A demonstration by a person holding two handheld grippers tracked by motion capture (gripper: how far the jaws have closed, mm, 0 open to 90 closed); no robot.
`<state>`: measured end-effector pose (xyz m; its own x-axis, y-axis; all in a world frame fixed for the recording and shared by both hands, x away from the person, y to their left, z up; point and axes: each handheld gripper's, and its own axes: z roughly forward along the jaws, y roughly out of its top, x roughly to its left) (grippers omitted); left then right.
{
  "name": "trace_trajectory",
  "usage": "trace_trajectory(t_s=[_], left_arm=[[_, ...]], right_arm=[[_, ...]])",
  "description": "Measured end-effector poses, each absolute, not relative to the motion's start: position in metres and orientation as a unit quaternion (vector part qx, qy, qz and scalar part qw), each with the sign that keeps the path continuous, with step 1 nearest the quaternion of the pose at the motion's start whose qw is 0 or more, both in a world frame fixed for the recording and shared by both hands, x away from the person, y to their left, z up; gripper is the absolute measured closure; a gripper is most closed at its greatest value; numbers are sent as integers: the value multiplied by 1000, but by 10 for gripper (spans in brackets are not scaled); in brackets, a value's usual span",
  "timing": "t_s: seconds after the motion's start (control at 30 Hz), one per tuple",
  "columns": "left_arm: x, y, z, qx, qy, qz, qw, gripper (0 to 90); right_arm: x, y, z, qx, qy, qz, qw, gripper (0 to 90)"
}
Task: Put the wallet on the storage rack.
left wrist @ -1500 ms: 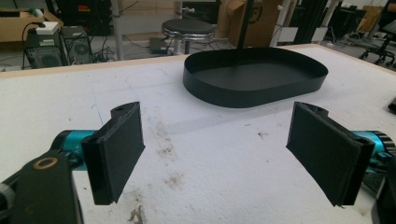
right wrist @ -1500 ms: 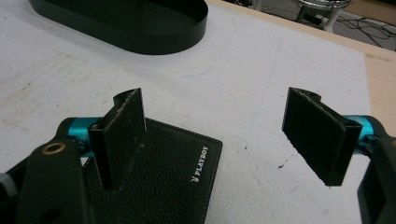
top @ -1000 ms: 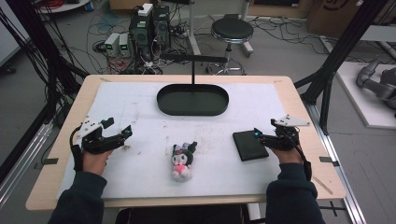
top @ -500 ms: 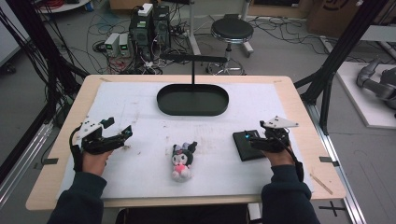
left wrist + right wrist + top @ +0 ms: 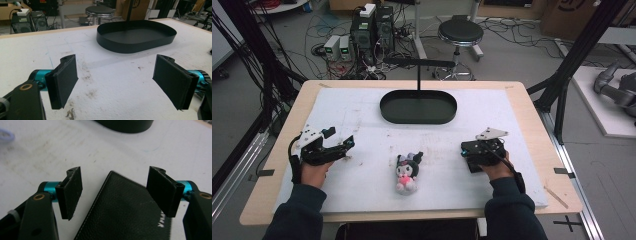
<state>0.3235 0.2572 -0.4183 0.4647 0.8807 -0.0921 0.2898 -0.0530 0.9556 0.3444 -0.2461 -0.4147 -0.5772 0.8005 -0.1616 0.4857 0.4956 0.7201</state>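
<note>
i wear dark navy sleeves to the wrist. my left claw (image 5: 343,146) is black with a white-grey plate on top; my right claw (image 5: 117,195) carries a grey three-cornered plate too. each has flat black ribbed pads (image 5: 65,78), teal cylinders behind them, brass-coloured pivot screws and a black cable.

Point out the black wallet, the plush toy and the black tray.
wallet (image 5: 125,210), right gripper view, leather face between the jaws
plush toy (image 5: 406,172), high view, its body
tray (image 5: 136,37), left gripper view, bare floor
</note>
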Motion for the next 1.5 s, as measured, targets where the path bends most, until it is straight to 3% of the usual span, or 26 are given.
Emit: trace_trajectory(t_s=[0.27, 0.33, 0.5, 0.57, 0.63, 0.83, 0.87, 0.9, 0.93, 0.97, 1.03, 1.33, 1.5], left_arm=[[323, 259, -419, 669, 439, 278, 531, 194], [323, 260, -419, 670, 440, 278, 530, 195], [323, 259, -419, 670, 439, 277, 530, 195], [323, 259, -419, 671, 439, 278, 529, 196], [323, 258, -420, 671, 440, 277, 529, 196], [323, 258, -420, 672, 440, 276, 528, 197], [323, 259, -420, 671, 440, 277, 528, 197], [323, 259, -420, 671, 440, 277, 528, 197], [323, 259, -420, 672, 440, 276, 528, 197], [323, 259, -420, 672, 440, 276, 528, 197], [323, 259, -419, 672, 440, 277, 527, 197], [323, 260, -419, 670, 443, 278, 526, 197], [323, 260, -420, 670, 444, 278, 526, 197]], right_arm=[[350, -243, -427, 408, 836, 282, 233, 402], [350, -243, -429, 408, 842, 272, 227, 469], [349, -238, -431, 388, 854, 252, 238, 496], [348, -235, -433, 359, 867, 246, 242, 415], [347, -232, -434, 359, 868, 242, 244, 406], [348, -236, -430, 378, 860, 249, 237, 567], [346, -236, -428, 372, 862, 253, 235, 650], [346, -236, -428, 372, 862, 253, 235, 650], [345, -235, -427, 369, 863, 256, 231, 738], [345, -235, -427, 369, 863, 256, 231, 738], [344, -234, -423, 371, 864, 243, 238, 834], [343, -237, -413, 365, 859, 266, 241, 861], [339, -246, -395, 367, 841, 333, 215, 869]])
